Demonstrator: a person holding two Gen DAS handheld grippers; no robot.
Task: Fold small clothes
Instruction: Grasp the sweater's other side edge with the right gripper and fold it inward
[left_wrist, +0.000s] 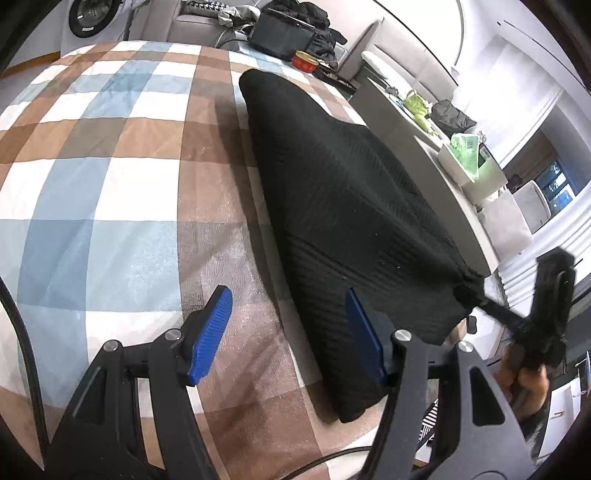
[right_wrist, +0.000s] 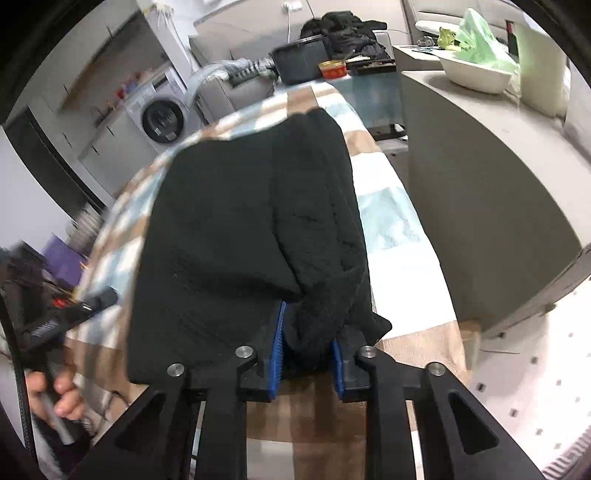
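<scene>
Black garment (left_wrist: 332, 206) on checked blanket (left_wrist: 110, 166)

Checked blanket (left_wrist: 110, 177); black knit garment (left_wrist: 332, 206) on it

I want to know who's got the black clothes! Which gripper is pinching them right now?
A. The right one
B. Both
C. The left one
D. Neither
A: the right gripper has its blue pads closed on a bunch of the black garment, while the left gripper is open with nothing between its pads.
</scene>
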